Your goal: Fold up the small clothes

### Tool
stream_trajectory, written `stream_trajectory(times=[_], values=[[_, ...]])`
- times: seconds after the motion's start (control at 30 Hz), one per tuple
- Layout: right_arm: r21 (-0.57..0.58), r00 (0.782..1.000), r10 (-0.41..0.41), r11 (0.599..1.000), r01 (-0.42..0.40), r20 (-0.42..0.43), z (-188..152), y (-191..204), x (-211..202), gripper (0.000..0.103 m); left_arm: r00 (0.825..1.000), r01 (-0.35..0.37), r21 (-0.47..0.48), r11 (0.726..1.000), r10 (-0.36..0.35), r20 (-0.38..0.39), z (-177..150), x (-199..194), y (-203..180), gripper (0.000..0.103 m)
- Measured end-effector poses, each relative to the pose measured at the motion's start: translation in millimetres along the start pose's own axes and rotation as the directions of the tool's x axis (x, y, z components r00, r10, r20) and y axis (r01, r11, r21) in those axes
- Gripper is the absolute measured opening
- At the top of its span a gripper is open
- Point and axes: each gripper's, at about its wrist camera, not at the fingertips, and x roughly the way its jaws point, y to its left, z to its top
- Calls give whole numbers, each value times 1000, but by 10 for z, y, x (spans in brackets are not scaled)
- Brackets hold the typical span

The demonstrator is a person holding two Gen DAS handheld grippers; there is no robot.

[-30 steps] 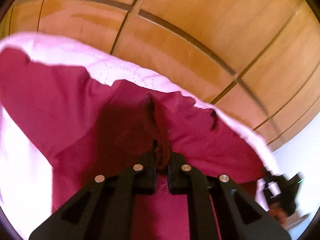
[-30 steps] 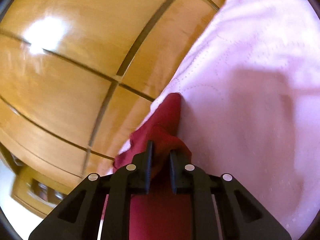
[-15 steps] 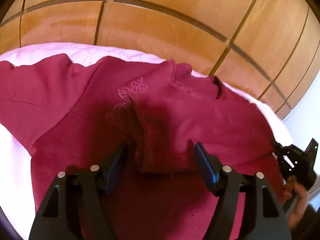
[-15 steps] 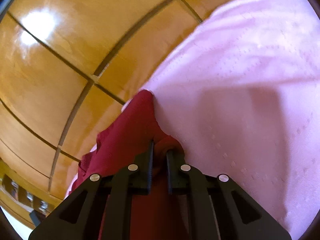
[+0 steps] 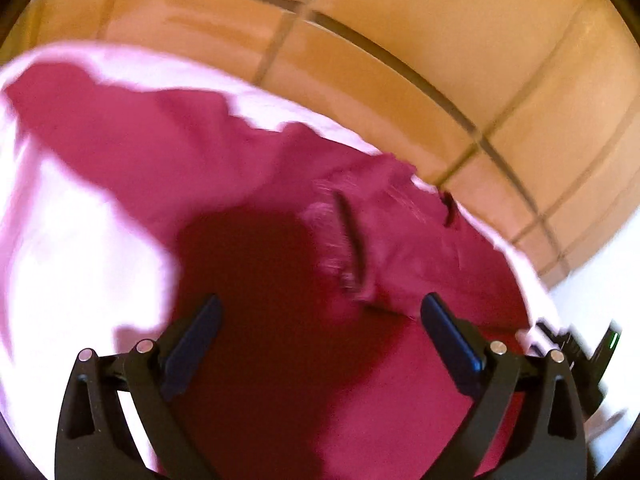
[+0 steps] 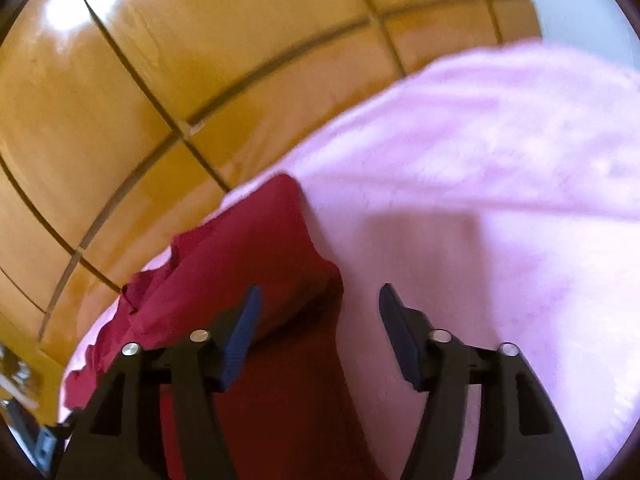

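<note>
A dark red small garment lies spread on a pink quilted cover. In the left wrist view my left gripper hangs just above the garment's middle, its jaws opening wide, with nothing pressed between the pads. A raised crease with pale stitching lies just ahead of it. In the right wrist view the red garment shows one corner on the pink cover. My right gripper is over that corner's edge, jaws opening, pads off the cloth.
A glossy wooden panelled surface runs behind the cover, also as wooden panels in the right wrist view. The other gripper's black body shows at the left view's right edge. A white wall is at top right.
Both grippers were shut on pinches of the red garment and have let go. The left opened first, then the right. The cloth has dropped flat onto the cover.
</note>
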Motion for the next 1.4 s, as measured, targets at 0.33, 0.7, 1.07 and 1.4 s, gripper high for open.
stream_trajectory(times=[0.33, 0.7, 1.07, 1.4], values=[[-74, 995, 21, 997, -28, -98, -171, 28, 226, 62, 984, -13, -378, 926, 78, 158, 389, -542, 1120, 98], [-22, 991, 75, 997, -78, -106, -182, -49, 267, 67, 951, -94, -559, 824, 241, 195, 999, -579, 2035, 79], [-53, 992, 53, 997, -60, -113, -189, -24, 299, 70, 955, -109, -622, 775, 256, 152, 1401, -293, 2475, 34], [-53, 992, 53, 997, -60, -114, -173, -23, 297, 70, 921, -76, -494, 866, 250, 297, 1461, -685, 1828, 6]])
